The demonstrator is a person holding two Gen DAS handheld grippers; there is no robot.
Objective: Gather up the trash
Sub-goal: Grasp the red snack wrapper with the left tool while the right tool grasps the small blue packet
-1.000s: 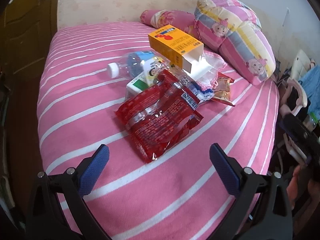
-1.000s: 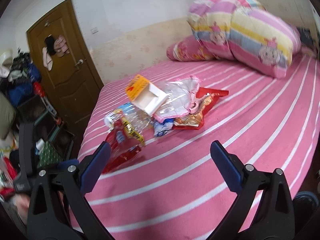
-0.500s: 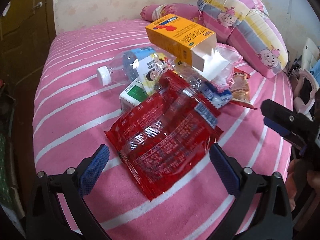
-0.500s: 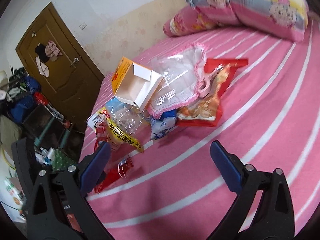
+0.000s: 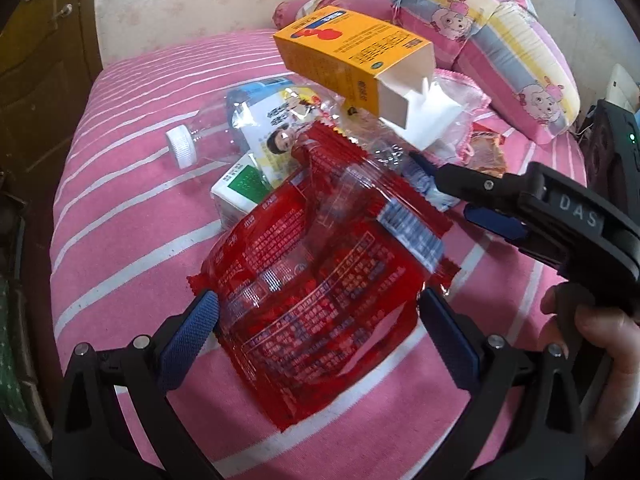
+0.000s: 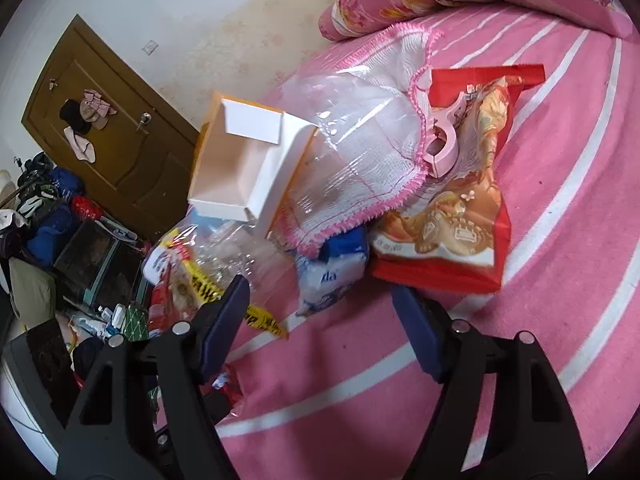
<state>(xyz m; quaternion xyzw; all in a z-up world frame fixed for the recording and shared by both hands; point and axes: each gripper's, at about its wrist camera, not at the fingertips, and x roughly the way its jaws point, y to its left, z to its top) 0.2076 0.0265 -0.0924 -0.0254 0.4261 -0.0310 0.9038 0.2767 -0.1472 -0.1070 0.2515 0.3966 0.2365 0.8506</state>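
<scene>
Left wrist view: your left gripper hangs low over a pink striped bed, jaws spread wide and gripping nothing. A red wrapper lies flat between the two blue pads, its near edge level with the fingertips. Behind it sits the rest of the trash in one heap: a green-and-white carton, a clear bottle with a white cap pointing left, and an open orange box propped highest, tilted with its mouth to the right. Your right gripper reaches in from the right, tips near the heap's right side, with your hand on its grip. From this angle its fingers overlap. Striped pillows rest at the head of the bed.

Right wrist view: your right gripper is released, jaws apart and holding nothing, just short of the heap. A blue packet lies just beyond the gap between the fingertips. Behind it a red snack bag carries a pink clip and a pink-edged cloth in clear plastic. The orange box shows its white inside at left. A yellow-printed clear wrapper lies by the left finger. A brown door stands beyond the bed.
</scene>
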